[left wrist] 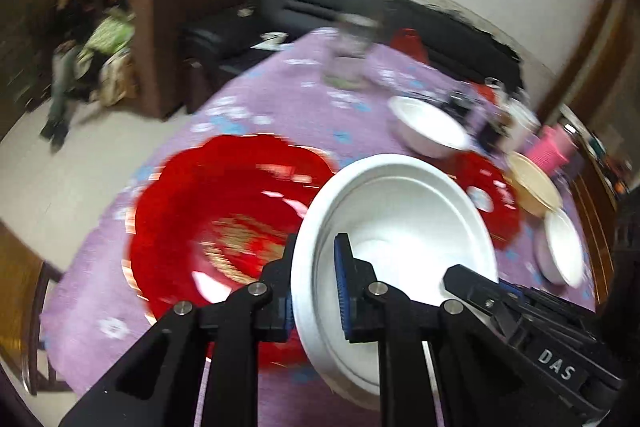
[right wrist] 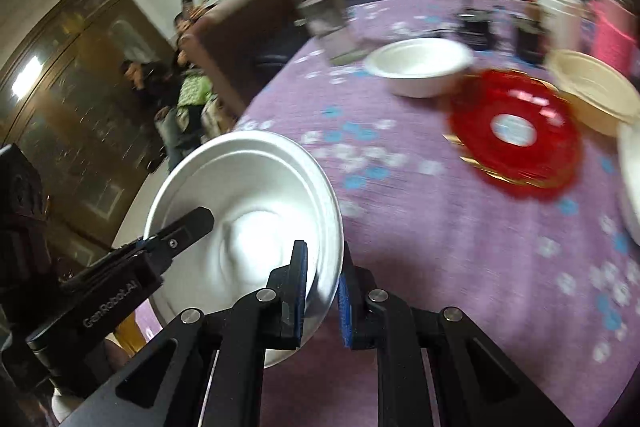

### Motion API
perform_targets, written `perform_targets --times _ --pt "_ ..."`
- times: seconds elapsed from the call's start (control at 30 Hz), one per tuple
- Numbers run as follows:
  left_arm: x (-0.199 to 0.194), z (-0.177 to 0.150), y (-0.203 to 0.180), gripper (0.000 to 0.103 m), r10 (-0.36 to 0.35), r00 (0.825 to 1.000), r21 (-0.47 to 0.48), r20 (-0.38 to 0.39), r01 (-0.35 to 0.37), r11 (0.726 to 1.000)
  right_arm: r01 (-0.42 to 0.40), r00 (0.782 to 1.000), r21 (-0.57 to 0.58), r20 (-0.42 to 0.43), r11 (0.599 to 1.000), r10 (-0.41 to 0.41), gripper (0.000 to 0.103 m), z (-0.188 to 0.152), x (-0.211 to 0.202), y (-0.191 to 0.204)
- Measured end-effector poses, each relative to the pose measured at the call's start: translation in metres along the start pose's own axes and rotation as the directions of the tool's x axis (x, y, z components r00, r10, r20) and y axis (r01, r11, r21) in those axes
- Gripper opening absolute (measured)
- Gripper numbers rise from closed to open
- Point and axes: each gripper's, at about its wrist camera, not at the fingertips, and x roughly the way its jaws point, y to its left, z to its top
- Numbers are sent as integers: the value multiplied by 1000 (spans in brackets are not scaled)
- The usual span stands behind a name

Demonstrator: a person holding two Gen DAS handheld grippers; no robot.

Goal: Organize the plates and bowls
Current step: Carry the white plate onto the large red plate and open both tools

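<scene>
Bowl, white, centre of both views, gripped on opposite rims: left gripper and right gripper each clamped on its wall. Large red plate lies lower left, apparently beneath the bowl, on purple tablecloth. Second white bowl upper right.
</scene>
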Motion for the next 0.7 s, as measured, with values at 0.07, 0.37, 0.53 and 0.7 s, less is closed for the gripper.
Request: perform_targets --times 0.07,0.37,0.53,0.7 --pt "11 6 21 14 26 1000 -36 -15 -26 999 8 1000 -33 -21 999 -9 16 8 21 18" --pt "62 6 74 19 52 992 -123 -119 -67 990 72 994 -86 -78 994 -78 16 21 83 41" --pt "68 7 81 24 37 991 -136 -131 -55 989 81 992 -85 -94 993 -89 16 20 98 38" --pt "63 8 80 41 -9 993 -143 -116 -7 990 80 992 -69 -95 994 -87 16 18 103 34"
